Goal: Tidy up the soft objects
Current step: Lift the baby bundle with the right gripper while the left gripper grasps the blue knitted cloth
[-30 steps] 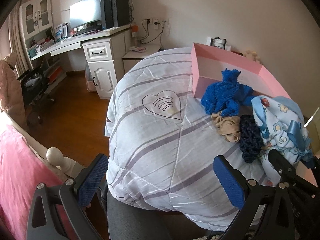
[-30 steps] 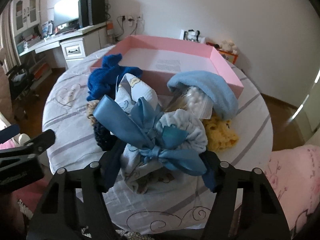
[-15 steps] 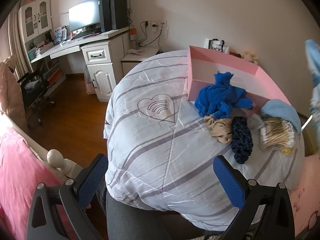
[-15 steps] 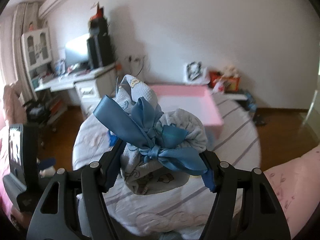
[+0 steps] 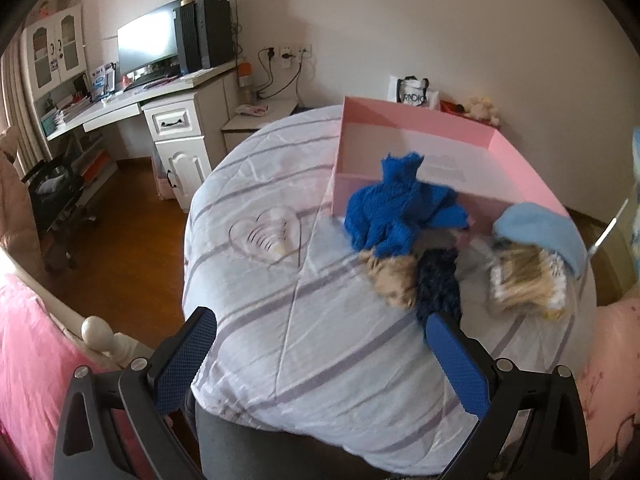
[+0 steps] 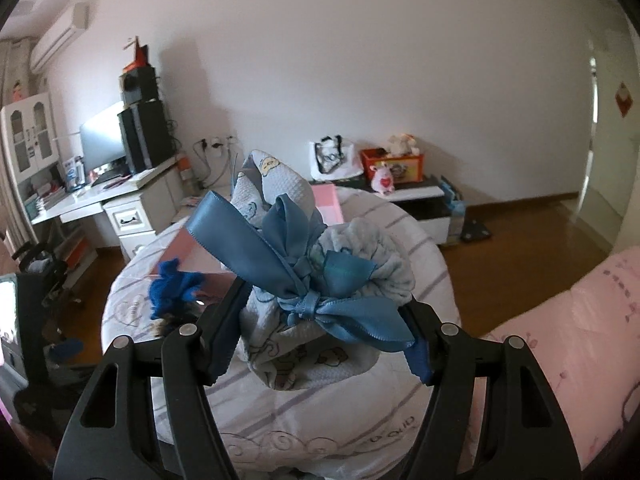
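Observation:
My right gripper (image 6: 320,320) is shut on a pale blue printed cloth bundle (image 6: 360,252) tied with a blue satin bow, held in the air above the striped quilt (image 6: 424,256). Behind it lie the open pink box (image 6: 326,204) and a blue knit piece (image 6: 172,288). My left gripper (image 5: 318,328) is open over the quilt (image 5: 280,320), holding nothing. Ahead of it and to the right, a blue knit piece (image 5: 396,208) leans on the pink box (image 5: 416,140). Beside it lie a beige cloth (image 5: 392,280), a dark navy scrunchie (image 5: 438,284), a bag of cotton swabs (image 5: 524,280) and a light blue towel (image 5: 536,228).
A white desk (image 5: 168,120) with a monitor stands at the back left, across a wooden floor (image 5: 120,248). Pink bedding (image 5: 28,360) and a bedpost knob (image 5: 94,330) sit at the near left. A low stand with toys (image 6: 400,188) runs along the far wall.
My right gripper has lifted the ribboned bundle off the quilt and turned it; the pile now lies lower in its view. The bundle has left the left wrist view, uncovering the swabs and towel.

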Demonstrator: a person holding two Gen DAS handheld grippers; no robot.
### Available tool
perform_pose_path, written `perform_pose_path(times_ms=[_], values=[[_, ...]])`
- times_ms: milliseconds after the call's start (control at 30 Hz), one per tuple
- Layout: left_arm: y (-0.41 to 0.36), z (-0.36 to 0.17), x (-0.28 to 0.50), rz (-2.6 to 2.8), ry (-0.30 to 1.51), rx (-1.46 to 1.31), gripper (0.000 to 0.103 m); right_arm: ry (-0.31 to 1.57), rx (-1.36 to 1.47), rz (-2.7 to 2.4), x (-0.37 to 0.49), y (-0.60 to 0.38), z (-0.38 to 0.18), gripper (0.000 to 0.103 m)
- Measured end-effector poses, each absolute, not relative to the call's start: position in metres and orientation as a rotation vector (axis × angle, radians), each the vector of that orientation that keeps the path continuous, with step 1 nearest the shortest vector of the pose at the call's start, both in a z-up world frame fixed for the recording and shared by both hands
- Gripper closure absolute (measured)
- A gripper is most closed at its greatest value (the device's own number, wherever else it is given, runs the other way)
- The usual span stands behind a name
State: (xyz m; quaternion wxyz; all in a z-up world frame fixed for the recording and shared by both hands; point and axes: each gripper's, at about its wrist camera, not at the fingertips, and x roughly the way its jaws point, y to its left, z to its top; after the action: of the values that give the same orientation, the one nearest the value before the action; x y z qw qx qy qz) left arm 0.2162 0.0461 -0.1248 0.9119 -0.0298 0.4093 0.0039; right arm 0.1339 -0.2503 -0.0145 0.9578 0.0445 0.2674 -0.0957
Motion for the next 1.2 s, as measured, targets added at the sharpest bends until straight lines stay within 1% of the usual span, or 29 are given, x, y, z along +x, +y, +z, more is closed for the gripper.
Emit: perform_pose_path(times_ms=[233,433,533,567,600,633,700,733,800,867,1200], values=[[0.034,-0.124,0.257,0.046,0.845,-0.056,0.000,0.596,0.112,-0.175,0.147,-0.270,-0.038,0.037],[0.017,-0.145,0.302,0.031,0.907,-0.028,0.000,0.634,0.133,-0.176,0.162,-0.284,-0.054,0.037],[0.013,-0.151,0.319,0.016,0.914,-0.029,0.005,0.655,0.147,-0.179,0.170,-0.294,-0.061,0.037],[0.012,-0.154,0.324,0.000,0.918,-0.040,0.008,0.661,0.153,-0.180,0.174,-0.297,-0.063,0.037],[0.014,-0.155,0.327,-0.018,0.920,-0.053,0.018,0.668,0.163,-0.183,0.178,-0.299,-0.065,0.037],[0.015,-0.155,0.330,-0.050,0.923,-0.072,0.024,0.675,0.170,-0.186,0.182,-0.300,-0.067,0.037],[0.015,-0.156,0.334,-0.100,0.930,-0.091,0.050,0.687,0.179,-0.190,0.187,-0.303,-0.071,0.037],[0.016,-0.157,0.335,-0.113,0.933,-0.092,0.056,0.694,0.181,-0.190,0.189,-0.303,-0.073,0.037],[0.017,-0.157,0.335,-0.094,0.929,-0.085,0.060,0.701,0.185,-0.185,0.191,-0.304,-0.075,0.037],[0.019,-0.158,0.336,-0.096,0.929,-0.078,0.061,0.701,0.182,-0.180,0.192,-0.303,-0.075,0.037],[0.020,-0.144,0.313,-0.068,0.888,-0.055,0.062,0.689,0.170,-0.187,0.191,-0.299,-0.069,0.037]])
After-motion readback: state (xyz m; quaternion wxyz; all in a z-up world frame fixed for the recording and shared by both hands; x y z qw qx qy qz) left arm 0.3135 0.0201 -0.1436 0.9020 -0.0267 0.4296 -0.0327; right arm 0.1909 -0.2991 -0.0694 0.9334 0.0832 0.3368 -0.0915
